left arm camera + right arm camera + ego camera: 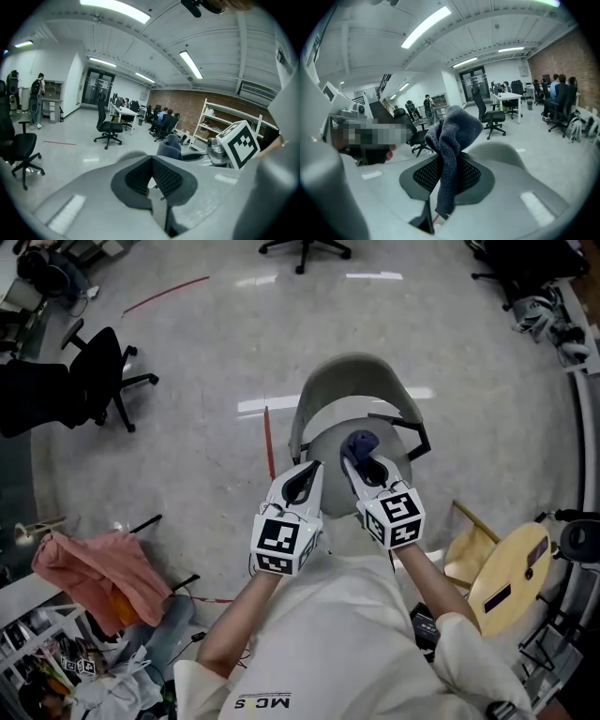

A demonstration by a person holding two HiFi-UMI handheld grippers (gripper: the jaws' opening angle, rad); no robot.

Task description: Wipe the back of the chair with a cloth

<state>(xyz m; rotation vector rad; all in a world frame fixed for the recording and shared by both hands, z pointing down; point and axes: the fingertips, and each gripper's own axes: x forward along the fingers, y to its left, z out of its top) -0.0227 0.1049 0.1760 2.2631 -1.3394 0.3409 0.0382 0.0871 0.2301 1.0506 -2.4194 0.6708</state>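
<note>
A grey shell chair (349, 371) stands on the floor right in front of me, its curved back on the far side and its seat (330, 451) under my grippers. My right gripper (354, 463) hangs over the seat, shut on a blue-grey cloth (361, 441). In the right gripper view the cloth (452, 140) bunches above the jaws and hangs down between the pads (423, 176). My left gripper (305, 474) is held beside it on the left, jaws together with nothing in them (151, 164). The left gripper view shows the cloth (169, 146) off to the right.
A black armrest (412, 432) juts out at the chair's right. A black office chair (103, 376) stands far left, and a pink garment (89, 573) lies on clutter at lower left. A round wooden top (511, 577) is at right. Red tape (270, 442) marks the floor.
</note>
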